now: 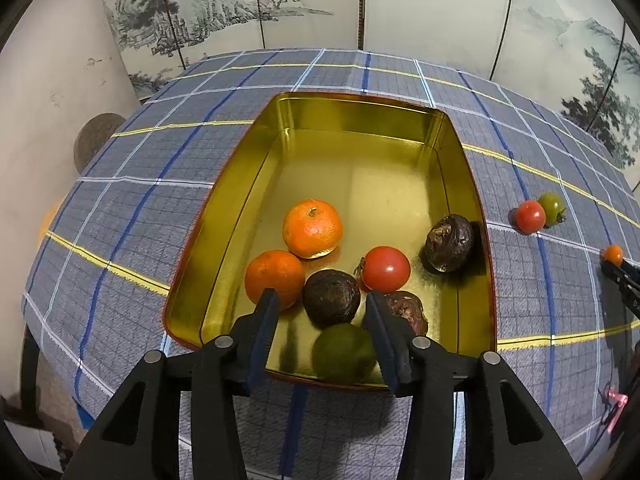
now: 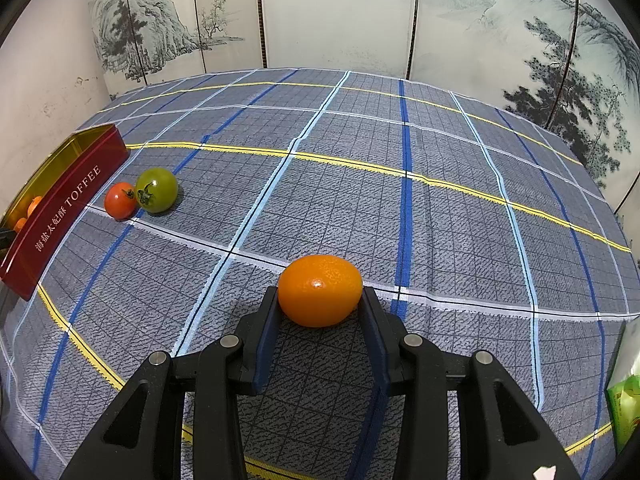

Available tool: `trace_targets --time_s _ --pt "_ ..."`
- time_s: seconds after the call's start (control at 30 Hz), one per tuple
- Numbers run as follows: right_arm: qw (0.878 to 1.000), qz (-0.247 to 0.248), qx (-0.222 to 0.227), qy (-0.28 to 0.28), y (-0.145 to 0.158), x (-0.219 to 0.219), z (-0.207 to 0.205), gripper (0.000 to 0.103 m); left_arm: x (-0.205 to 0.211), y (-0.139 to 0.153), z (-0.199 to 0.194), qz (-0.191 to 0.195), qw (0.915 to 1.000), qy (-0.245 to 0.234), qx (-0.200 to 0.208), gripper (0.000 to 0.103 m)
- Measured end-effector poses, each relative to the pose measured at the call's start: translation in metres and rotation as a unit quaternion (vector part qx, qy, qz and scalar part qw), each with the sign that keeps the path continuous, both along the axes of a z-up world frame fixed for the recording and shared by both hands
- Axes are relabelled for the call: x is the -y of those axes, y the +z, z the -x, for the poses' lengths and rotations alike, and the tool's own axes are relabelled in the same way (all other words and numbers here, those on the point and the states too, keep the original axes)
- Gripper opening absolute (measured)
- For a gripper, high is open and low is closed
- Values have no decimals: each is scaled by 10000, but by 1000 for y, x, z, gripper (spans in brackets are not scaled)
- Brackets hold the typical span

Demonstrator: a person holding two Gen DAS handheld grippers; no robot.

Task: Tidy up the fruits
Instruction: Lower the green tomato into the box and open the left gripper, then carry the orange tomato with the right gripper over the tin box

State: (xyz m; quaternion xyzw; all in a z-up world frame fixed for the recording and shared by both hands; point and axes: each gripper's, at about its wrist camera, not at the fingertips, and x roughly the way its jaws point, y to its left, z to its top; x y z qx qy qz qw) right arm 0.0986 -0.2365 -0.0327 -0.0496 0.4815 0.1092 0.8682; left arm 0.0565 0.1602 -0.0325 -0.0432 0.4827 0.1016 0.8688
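Observation:
A gold-lined toffee tin (image 1: 360,116) holds two oranges (image 1: 313,228), a red tomato (image 1: 386,269), three dark brown fruits (image 1: 448,243) and a blurred green fruit (image 1: 344,353). My left gripper (image 1: 323,304) is open above the tin's near end, with the green fruit just below its fingers. My right gripper (image 2: 320,300) has its fingers against both sides of a small orange (image 2: 320,290) on the cloth. A red tomato (image 2: 120,201) and a green tomato (image 2: 157,189) lie beside the tin's red wall (image 2: 60,216).
The table wears a blue plaid cloth (image 2: 400,184). A painted folding screen (image 2: 340,12) stands behind it. A green packet (image 2: 626,412) sits at the right edge. The right gripper shows at the far right of the left wrist view (image 1: 620,276).

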Motion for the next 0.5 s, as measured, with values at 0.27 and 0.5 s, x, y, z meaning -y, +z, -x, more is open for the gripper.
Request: trace_targets --time_s 0.27,0.5 --pt "10000 4 2 -1 0 0 0 36 -6 4 4 60 9999 92 107 56" --pt "10000 47 0 -43 1 -1 -1 35 -12 12 12 103 9991 209 347 63"
